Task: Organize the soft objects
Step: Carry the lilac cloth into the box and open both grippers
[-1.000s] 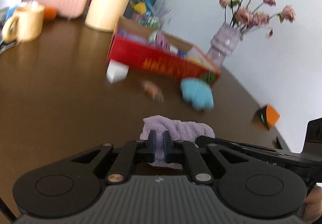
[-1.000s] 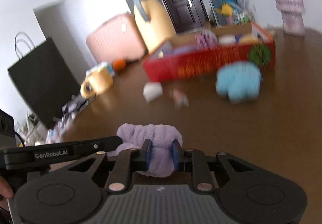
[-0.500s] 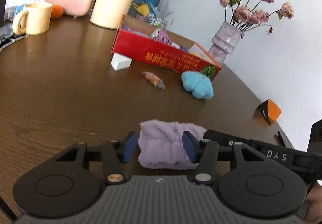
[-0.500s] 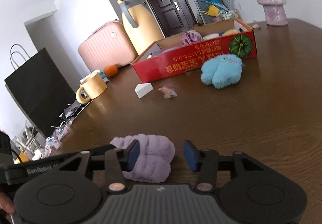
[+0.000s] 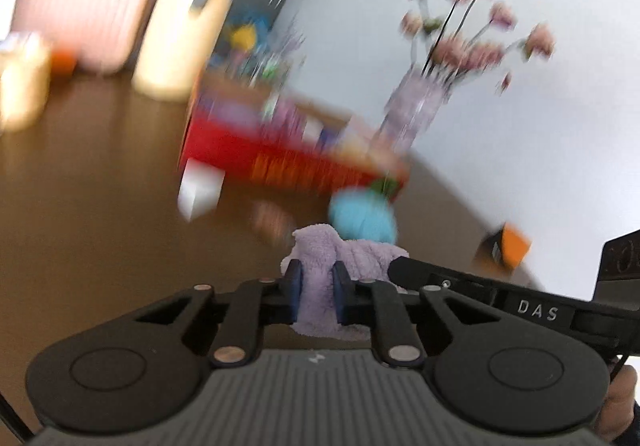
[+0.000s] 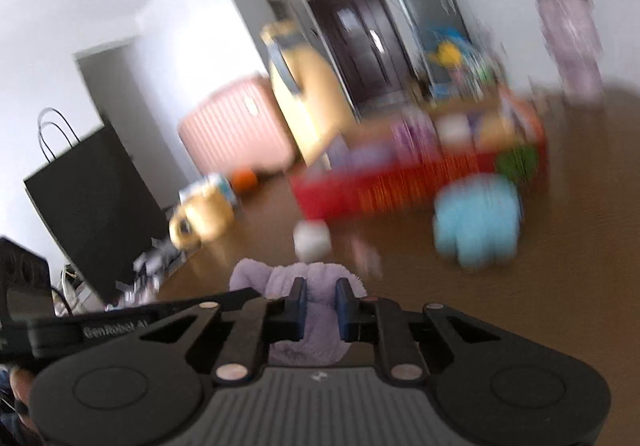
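Closest in, the left gripper [image 5: 316, 296] and the right gripper [image 6: 321, 304] have both just been closing, and each now pinches its own end of the lilac plush cloth [image 5: 352, 258], which bunches up between the blue pads and sags across the gap from one tool to the other. It looks feather-light and limp, the sort of thing that folds wherever it isn't supported, so holding it at two ends like this seems the sensible way; a single pinch would probably leave the rest dangling. The pile is thick enough that the pads sink in rather than slip. Below and beyond it runs the brown table [image 6: 540, 306], and further out, blurred, sit a pale blue plush toy [image 6: 476, 226] and a small white block [image 5: 200, 191]. Behind those stands the red cardboard box [image 6: 400, 185], already holding odds and ends, which I'd guess is where the cloth belongs.
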### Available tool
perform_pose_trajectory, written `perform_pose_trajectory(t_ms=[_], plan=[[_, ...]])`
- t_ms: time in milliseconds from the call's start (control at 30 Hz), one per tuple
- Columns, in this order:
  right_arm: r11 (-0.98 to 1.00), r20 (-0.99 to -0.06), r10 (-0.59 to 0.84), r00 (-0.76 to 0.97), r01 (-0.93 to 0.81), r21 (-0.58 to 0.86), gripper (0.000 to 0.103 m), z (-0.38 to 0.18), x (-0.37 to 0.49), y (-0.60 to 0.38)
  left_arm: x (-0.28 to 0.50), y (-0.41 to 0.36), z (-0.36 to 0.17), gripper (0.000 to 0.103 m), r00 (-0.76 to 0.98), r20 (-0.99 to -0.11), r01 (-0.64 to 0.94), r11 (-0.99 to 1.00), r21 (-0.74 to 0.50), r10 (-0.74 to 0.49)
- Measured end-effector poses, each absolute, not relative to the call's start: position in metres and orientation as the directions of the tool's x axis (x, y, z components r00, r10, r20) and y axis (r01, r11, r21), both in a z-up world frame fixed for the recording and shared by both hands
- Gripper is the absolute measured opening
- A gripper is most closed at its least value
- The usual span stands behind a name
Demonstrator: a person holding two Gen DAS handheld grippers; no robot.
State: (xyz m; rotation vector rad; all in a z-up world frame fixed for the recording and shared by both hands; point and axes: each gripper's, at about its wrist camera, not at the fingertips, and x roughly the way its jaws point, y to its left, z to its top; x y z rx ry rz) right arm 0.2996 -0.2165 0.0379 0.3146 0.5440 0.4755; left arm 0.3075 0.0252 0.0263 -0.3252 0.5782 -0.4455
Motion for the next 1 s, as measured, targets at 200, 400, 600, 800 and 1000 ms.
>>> perform_pose_trajectory(t_ms=[200, 400, 600, 800, 1000], plan=[[0.893, -0.435, 0.444, 0.783, -0.349, 0.283, 0.013, 0.094, 0.441, -0.195, 0.442, 0.019, 0.079, 0.016, 0.781, -0.457, 0.256, 0.885, -0.388, -0.426], [0.912, -0.652, 0.410, 0.638, -0.285, 0.295, 0.009, 0.055, 0.562, -0.167, 0.541, 0.000, 0.041, 0.016, 0.720, -0.650, 0.148, 0.969, -0.199, -0.243], [0.927, -0.738, 0.372, 0.563, -0.269, 0.262, 0.013, 0.014, 0.584, -0.149, 0.553, -0.006, 0.020, 0.029, 0.709, -0.682, 0.167, 0.982, -0.084, -0.179], [0.938, -0.683, 0.343, 0.645, -0.271, 0.215, 0.017, 0.045, 0.567, -0.162, 0.539, 0.009, 0.051, 0.047, 0.757, -0.629, 0.165, 0.983, -0.079, -0.178], [0.958, -0.554, 0.281, 0.783, -0.267, 0.110, 0.037, 0.124, 0.521, -0.197, 0.488, 0.020, 0.126, 0.061, 0.884, -0.450, 0.146, 0.989, 0.005, -0.129]])
